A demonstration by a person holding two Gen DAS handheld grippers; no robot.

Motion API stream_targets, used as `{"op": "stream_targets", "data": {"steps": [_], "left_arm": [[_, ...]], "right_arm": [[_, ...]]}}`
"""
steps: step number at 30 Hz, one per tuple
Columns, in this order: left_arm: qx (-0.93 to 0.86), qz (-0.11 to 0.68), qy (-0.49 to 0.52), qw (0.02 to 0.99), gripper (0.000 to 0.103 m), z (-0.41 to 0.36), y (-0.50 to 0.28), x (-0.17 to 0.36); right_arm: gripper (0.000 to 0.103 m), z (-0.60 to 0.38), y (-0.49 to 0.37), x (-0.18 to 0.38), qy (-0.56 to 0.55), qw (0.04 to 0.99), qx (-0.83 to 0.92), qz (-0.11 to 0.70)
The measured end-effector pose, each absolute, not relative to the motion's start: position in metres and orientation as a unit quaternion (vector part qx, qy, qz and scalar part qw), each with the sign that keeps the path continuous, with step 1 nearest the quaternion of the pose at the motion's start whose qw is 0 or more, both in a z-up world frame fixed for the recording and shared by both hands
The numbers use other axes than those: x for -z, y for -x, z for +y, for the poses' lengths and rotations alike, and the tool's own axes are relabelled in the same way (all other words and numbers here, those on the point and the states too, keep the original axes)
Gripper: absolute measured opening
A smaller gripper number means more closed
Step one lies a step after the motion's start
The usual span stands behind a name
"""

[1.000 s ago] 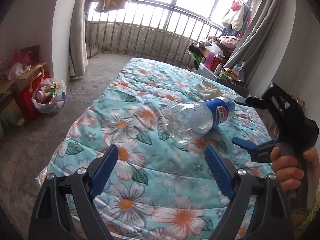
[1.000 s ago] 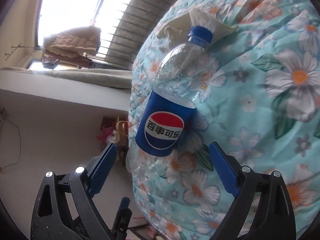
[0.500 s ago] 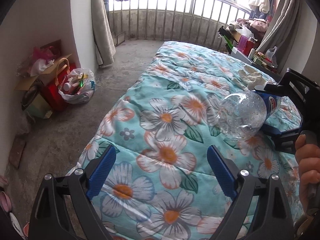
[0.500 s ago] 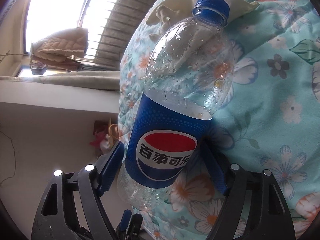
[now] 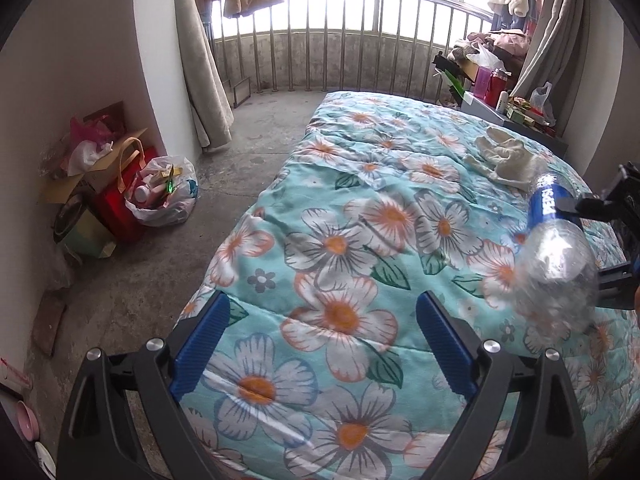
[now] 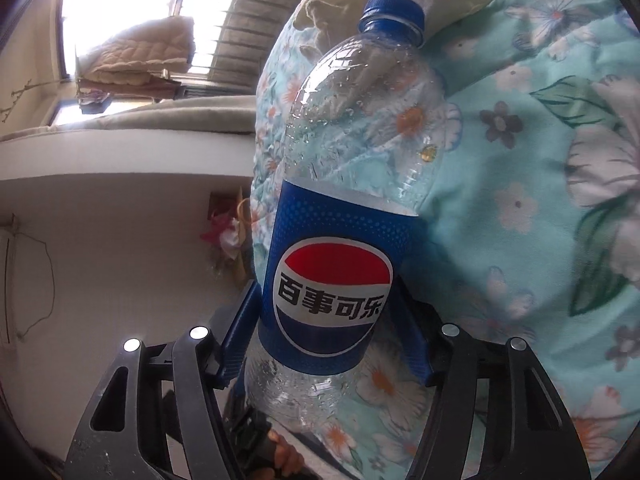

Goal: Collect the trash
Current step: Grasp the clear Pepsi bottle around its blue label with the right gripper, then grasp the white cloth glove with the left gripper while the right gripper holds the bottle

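Gripping empty cola bottle (image 6: 336, 240) at blue label, right hand-held gripper (image 6: 326, 334) having just been closing, pads pressing both sides. Bottle sitting above floral bed quilt (image 5: 360, 216), cap pointing toward cream cloth (image 5: 506, 158). Left hand-held gripper (image 5: 322, 344) hanging wide, nothing between jaws.

left tongs (image 5: 322, 346) agape, right tongs (image 6: 326, 342) apparently clamped

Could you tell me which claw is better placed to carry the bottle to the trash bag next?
Right. The right claw has just been closing and grips the Pepsi bottle at its label. The left claw is open over the bedspread, holding nothing.
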State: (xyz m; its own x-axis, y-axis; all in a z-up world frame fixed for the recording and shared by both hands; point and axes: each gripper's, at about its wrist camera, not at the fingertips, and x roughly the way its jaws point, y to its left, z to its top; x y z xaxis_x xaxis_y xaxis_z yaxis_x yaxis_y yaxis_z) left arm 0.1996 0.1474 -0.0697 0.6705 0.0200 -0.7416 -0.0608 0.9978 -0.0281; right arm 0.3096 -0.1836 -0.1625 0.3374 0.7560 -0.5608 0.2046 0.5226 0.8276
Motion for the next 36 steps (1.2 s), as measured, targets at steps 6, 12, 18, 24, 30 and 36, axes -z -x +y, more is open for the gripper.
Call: {"op": "stream_targets", "data": {"steps": [6, 12, 18, 24, 30, 36], "left_arm": [[-0.014, 0.405, 0.021, 0.914, 0.092, 0.14, -0.199, 0.068], [-0.001, 0.404, 0.011, 0.915, 0.092, 0.127, -0.199, 0.066], [0.026, 0.402, -0.004, 0.915, 0.092, 0.106, -0.2, 0.06], [0.102, 0.384, -0.011, 0.918, 0.092, 0.073, -0.218, 0.039], [0.189, 0.402, 0.011, 0.896, 0.092, 0.034, -0.269, 0.032], [0.204, 0.416, 0.021, 0.886, 0.091, 0.001, -0.335, 0.039]], "right_arm": [[0.059, -0.217, -0.271, 0.146, -0.394, 0.706, -0.21, 0.55], [0.057, -0.243, -0.231, 0.133, -0.35, 0.736, -0.192, 0.547], [0.057, -0.23, -0.21, 0.137, -0.295, 0.757, -0.174, 0.556], [0.057, -0.209, -0.218, 0.15, -0.292, 0.752, -0.176, 0.564], [0.055, -0.226, -0.21, 0.15, -0.313, 0.76, -0.178, 0.542], [0.055, -0.264, -0.187, 0.147, -0.33, 0.774, -0.15, 0.519]]}}
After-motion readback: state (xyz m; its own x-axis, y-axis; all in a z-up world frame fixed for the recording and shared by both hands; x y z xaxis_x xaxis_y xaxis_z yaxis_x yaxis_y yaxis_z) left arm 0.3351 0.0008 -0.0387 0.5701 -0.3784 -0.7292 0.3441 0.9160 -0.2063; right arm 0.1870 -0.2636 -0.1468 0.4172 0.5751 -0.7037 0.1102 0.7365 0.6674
